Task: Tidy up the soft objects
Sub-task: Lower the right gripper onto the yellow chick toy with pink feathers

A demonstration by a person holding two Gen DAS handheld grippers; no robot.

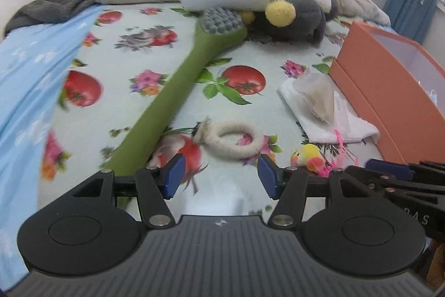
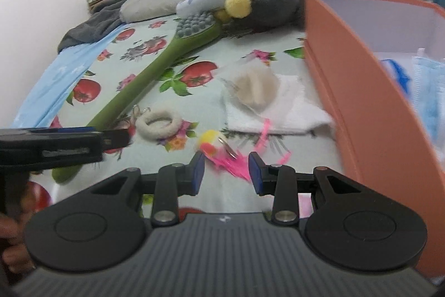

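Soft things lay scattered on the bed (image 1: pixel 116 52) beside the orange box (image 2: pixel 361 91), presumably their bin. I had the left tongs (image 1: pixel 219 176) wide and empty near the fluffy ring (image 1: pixel 236 141). The right tongs (image 2: pixel 226 171), narrower, also empty, sat near the feathered toy (image 2: pixel 211 146).

Both views were taken from the wrists, angled down and forward, close above the bed (image 1: pixel 133 57). The green brush (image 1: pixel 178 82), the fluffy ring (image 1: pixel 236 139) and the orange box (image 2: pixel 361 91) were shared, the box nearer in the right view.
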